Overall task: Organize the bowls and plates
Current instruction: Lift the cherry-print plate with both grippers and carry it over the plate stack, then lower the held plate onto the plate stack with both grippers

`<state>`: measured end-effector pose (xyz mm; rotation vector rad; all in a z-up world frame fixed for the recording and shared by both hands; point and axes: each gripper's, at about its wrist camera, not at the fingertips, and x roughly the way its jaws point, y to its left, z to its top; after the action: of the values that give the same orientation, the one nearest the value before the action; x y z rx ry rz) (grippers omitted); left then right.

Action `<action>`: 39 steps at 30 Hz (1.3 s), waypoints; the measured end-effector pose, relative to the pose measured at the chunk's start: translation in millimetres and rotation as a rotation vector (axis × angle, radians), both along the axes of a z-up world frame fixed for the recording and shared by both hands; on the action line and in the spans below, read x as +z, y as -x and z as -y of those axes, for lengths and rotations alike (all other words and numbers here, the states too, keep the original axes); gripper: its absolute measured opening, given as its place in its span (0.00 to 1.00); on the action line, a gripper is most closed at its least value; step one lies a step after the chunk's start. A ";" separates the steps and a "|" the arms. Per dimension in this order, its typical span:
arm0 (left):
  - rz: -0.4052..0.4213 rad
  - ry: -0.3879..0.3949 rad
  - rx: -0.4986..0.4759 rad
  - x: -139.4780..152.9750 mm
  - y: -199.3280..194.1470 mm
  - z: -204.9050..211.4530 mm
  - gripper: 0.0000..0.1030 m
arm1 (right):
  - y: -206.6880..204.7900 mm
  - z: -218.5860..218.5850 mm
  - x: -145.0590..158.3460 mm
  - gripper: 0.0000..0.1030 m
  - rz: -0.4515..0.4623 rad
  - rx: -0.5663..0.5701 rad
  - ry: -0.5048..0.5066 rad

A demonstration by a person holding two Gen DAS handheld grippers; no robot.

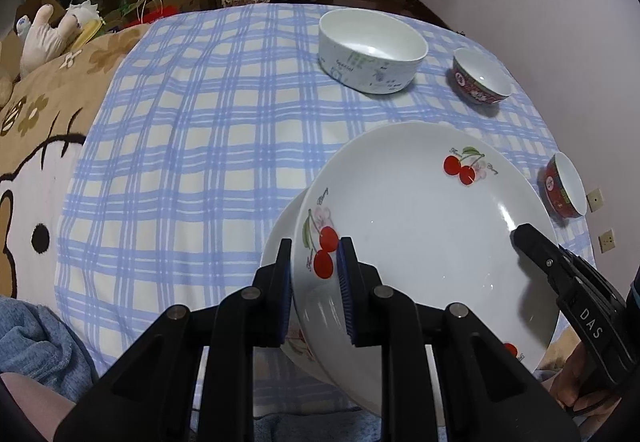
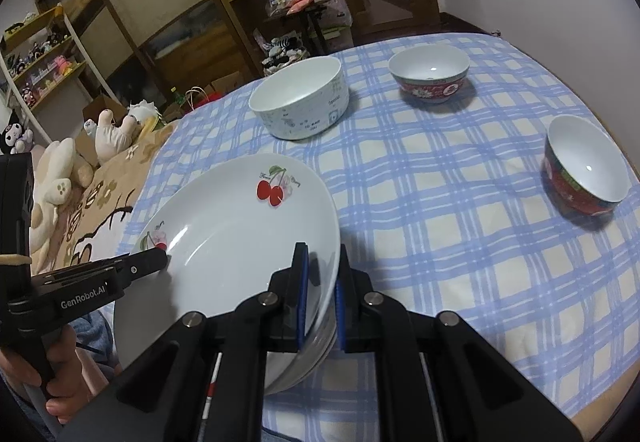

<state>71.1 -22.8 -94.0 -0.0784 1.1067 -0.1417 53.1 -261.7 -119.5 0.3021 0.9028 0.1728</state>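
At the left, the left tongs (image 1: 314, 262) are clamped on the near-left rim of the cherry-patterned plates (image 1: 420, 242), a stack of white plates tilted above the blue checked cloth (image 1: 192, 145). On the stack's right rim, the right tongs (image 2: 320, 270) are clamped too. Beyond the stack stands the large white bowl (image 2: 300, 101), then a red-patterned bowl (image 2: 430, 75) to its right, and a second red bowl (image 2: 584, 169) farthest right, all well apart.

The lower plate (image 2: 316, 358) shows only as rim edges under the top plate (image 2: 224, 242); print on the white bowl (image 1: 360, 75) is unreadable.
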 end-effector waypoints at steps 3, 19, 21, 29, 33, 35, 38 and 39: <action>-0.016 -0.004 0.004 -6.1 -2.4 -1.2 0.20 | -3.9 -1.3 -5.0 0.12 -0.011 0.003 -0.001; -0.130 -0.046 0.018 -42.8 -14.3 -1.4 0.20 | -19.6 -9.4 -34.2 0.12 -0.088 0.024 0.038; -0.151 -0.051 0.032 -48.5 -16.4 -1.9 0.20 | -21.0 -11.2 -37.3 0.12 -0.098 0.032 0.046; -0.168 -0.070 0.012 -59.6 -18.5 4.8 0.20 | -27.0 -7.6 -45.7 0.13 -0.124 0.005 0.042; -0.163 -0.096 -0.008 -61.0 -19.5 10.4 0.20 | -27.2 -7.9 -45.1 0.14 -0.121 -0.006 0.055; -0.165 -0.090 -0.006 -61.0 -19.7 9.6 0.20 | -26.8 -8.5 -45.1 0.14 -0.121 -0.005 0.059; -0.165 -0.086 -0.005 -60.8 -19.1 9.5 0.20 | -26.6 -8.1 -44.5 0.14 -0.120 -0.004 0.061; -0.164 -0.091 -0.007 -60.8 -19.0 9.7 0.20 | -26.5 -8.0 -44.9 0.14 -0.121 -0.006 0.057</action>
<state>90.1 -32.5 -154.7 -0.0048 1.2757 -0.0929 79.6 -253.7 -164.4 0.2649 1.0247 0.1242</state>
